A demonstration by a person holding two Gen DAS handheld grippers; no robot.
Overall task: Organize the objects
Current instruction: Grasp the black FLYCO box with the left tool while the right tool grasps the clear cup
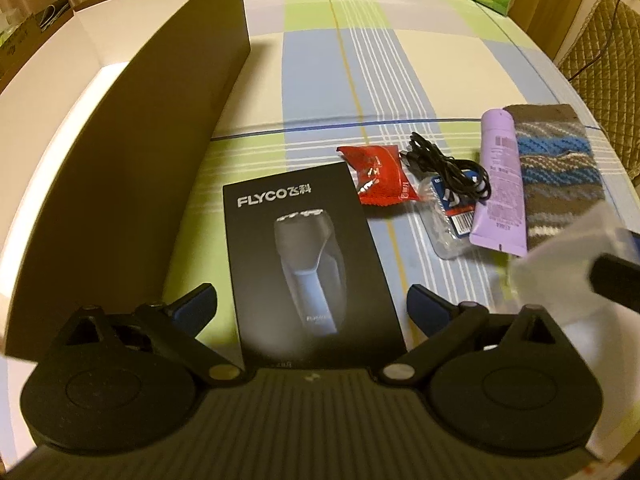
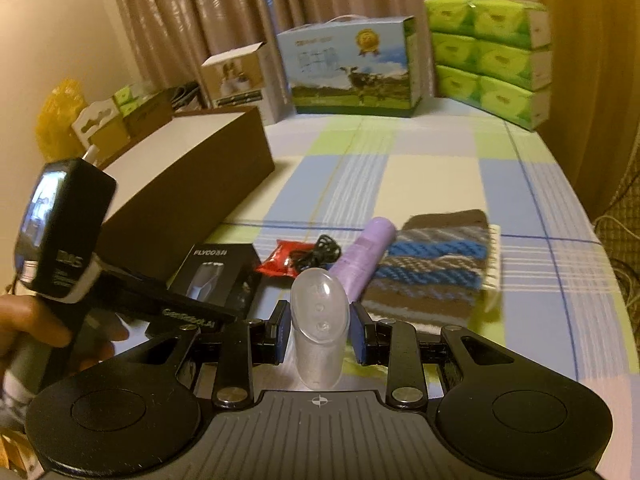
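My left gripper (image 1: 312,302) is open, its blue-padded fingers either side of a black FLYCO shaver box (image 1: 308,248) lying flat on the checked cloth, and nothing is between them. My right gripper (image 2: 320,330) is shut on a clear plastic cap (image 2: 319,312), held upright above the table. That cap appears blurred at the right edge of the left wrist view (image 1: 560,252). Beyond the shaver box (image 2: 224,272) lie a red packet (image 1: 376,178), a coiled black cable (image 1: 448,170), a clear blister pack (image 1: 448,220), a purple tube (image 1: 500,184) and a knitted cloth (image 1: 556,172).
A long brown box (image 1: 160,120) with a white inside stands open along the left. A milk carton case (image 2: 352,68), green tissue packs (image 2: 492,52) and a small box (image 2: 240,76) line the far edge. A hand (image 2: 28,328) holds the left tool's black body (image 2: 64,232).
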